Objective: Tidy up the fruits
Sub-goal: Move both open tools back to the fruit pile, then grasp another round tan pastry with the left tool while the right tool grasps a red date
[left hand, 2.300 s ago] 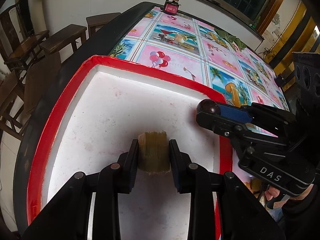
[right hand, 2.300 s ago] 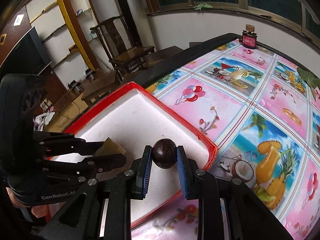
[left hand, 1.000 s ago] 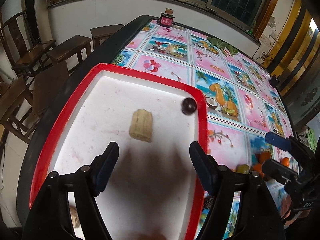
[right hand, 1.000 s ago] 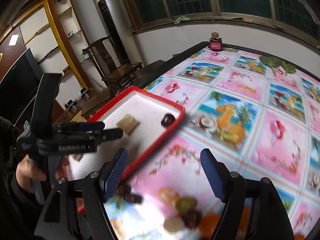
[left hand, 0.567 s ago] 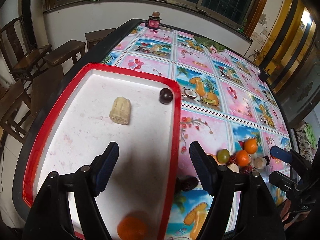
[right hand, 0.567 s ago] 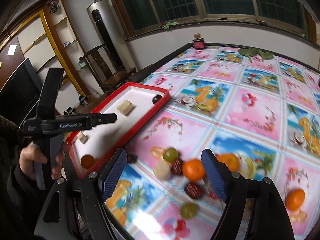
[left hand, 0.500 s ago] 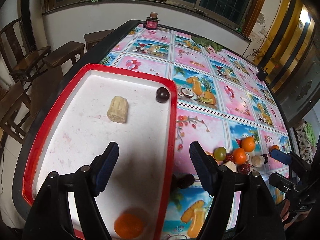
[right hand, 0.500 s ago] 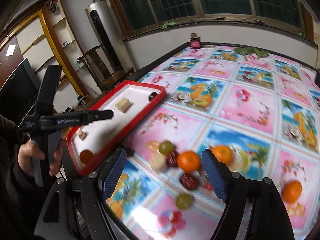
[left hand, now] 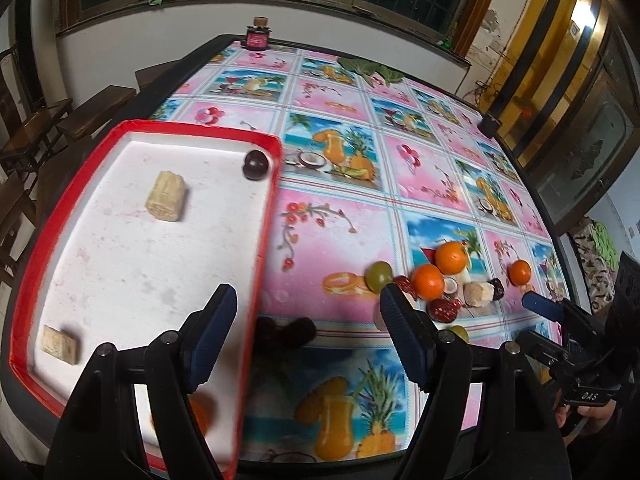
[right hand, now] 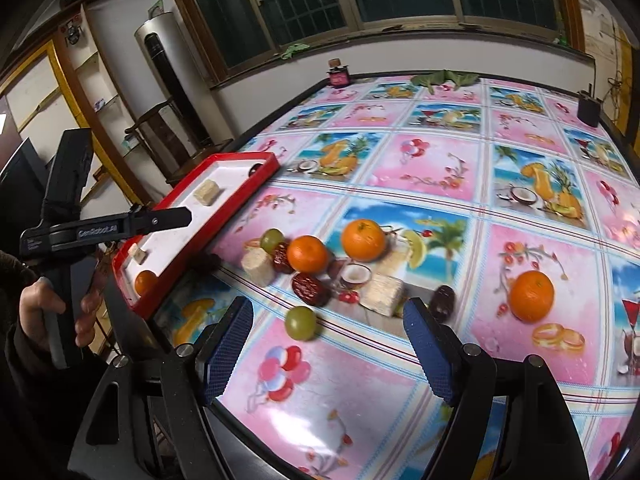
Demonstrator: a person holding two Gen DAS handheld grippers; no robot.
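A white tray with a red rim [left hand: 268, 216] holds a pale cane piece [left hand: 166, 197], a dark round fruit [left hand: 256, 165], a smaller chunk [left hand: 60, 345] and an orange [right hand: 145, 282]. My left gripper [left hand: 308, 304] hangs open and empty over the tray's right rim. Loose fruit lies in a cluster on the tablecloth: oranges [right hand: 363, 240], a green grape [right hand: 301, 323], a red date [right hand: 310, 289] and cane chunks [right hand: 382, 294]. My right gripper [right hand: 328, 328] stands open above the near side of that cluster, nothing between its pads.
A red jar [left hand: 258, 38] and green leaves [right hand: 444, 78] sit at the table's far edge, a small dark box [left hand: 490, 124] at the right edge. Wooden chairs [left hand: 36, 128] stand left of the table. Two dark dates [left hand: 288, 332] lie beside the tray.
Both grippers let go of the cane piece and the dark fruit in the tray, pulled back, and swung right; the loose fruit cluster has come into view.
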